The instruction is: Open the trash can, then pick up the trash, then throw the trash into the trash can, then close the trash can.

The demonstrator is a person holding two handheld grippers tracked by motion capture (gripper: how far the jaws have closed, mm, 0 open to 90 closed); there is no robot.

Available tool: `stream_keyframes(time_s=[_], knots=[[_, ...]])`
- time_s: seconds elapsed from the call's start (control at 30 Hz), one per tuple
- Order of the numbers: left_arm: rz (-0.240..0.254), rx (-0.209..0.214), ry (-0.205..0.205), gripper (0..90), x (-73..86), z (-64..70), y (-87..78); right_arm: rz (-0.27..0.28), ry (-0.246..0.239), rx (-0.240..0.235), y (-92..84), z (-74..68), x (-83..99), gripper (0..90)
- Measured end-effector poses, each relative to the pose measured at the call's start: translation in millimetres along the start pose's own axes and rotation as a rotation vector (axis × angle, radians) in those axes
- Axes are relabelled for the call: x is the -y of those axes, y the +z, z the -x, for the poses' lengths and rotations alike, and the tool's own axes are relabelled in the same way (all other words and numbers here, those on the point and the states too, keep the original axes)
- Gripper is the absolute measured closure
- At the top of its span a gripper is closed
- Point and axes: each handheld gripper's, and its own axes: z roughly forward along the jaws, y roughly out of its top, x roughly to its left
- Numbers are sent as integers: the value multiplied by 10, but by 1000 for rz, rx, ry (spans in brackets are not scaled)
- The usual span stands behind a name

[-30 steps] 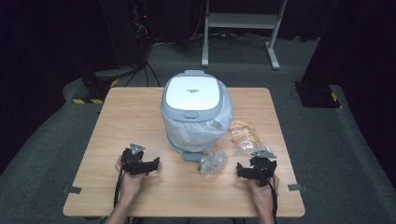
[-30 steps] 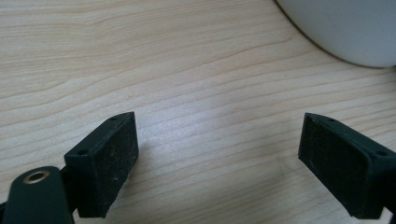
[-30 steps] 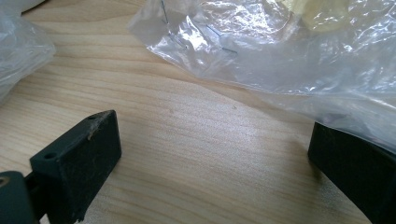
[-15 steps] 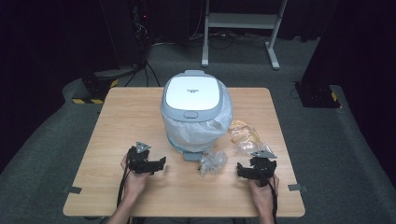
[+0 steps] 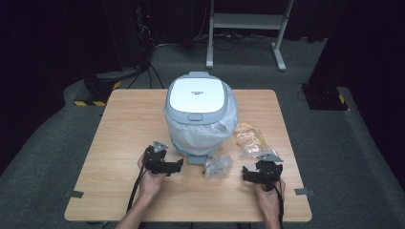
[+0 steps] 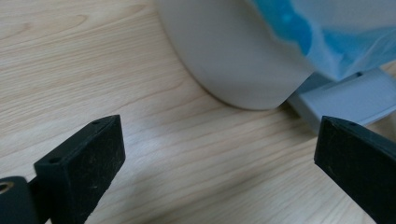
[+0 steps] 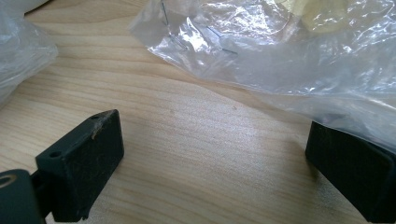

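Note:
A grey pedal bin (image 5: 197,110) with a white lid and a pale plastic liner stands mid-table. My left gripper (image 5: 177,165) lies low at the bin's front left, pointing right, jaws wide open and holding nothing. In the left gripper view the gripper (image 6: 219,163) faces the bin's rounded base (image 6: 243,60), the grey pedal (image 6: 345,93) and the bluish liner (image 6: 327,32). My right gripper (image 5: 245,173) rests open at the front right. The right gripper view has that gripper (image 7: 215,163) just short of a clear plastic bag (image 7: 280,51), whose edge drapes over the right-hand jaw.
A crumpled clear wrapper (image 5: 217,165) lies between the two grippers, in front of the pedal. A plastic bag with yellowish contents (image 5: 249,138) sits right of the bin. The wooden table (image 5: 124,124) has bare room on its left side. Dark floor and equipment surround it.
My left gripper has slid rightward toward the bin's base and pedal. The right gripper and the plastic pieces have stayed where they were.

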Motion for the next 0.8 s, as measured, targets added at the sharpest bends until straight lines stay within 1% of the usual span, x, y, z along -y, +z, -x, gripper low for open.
stream_keyframes(time_s=[0.1,0.2,0.23,0.3,0.37,0.5,0.57,0.6,0.63,0.67,0.73,0.77,0.8], knots=[[-1,2,0,14,-19,29,14,0,-1,0,0,1,0,40],[-8,4,13,6,-55,90,57,0,2,-1,-2,-3,1,44],[-8,4,13,4,-55,90,57,0,2,-2,-2,-3,1,45],[-15,13,13,2,-78,138,88,1,1,-1,-2,-3,1,45],[-20,18,13,1,-82,148,94,1,1,-1,-2,-3,1,47],[-27,28,8,0,-108,213,152,3,-2,-3,-3,-4,2,52],[-36,21,26,0,-121,232,159,3,-2,-3,-3,-3,2,52],[-45,17,46,0,-131,232,156,3,-3,-3,-3,-3,2,52],[-47,11,51,0,-142,240,159,3,-2,-4,-3,-3,2,52],[-25,7,24,0,-145,263,175,3,-2,-3,-3,-4,2,52],[-28,6,24,0,-151,266,174,3,-2,-3,-4,-4,2,53],[-13,4,7,0,-157,286,189,3,-2,-3,-4,-4,2,53],[-9,2,3,0,-158,293,197,3,-2,-4,-3,-4,2,53]])
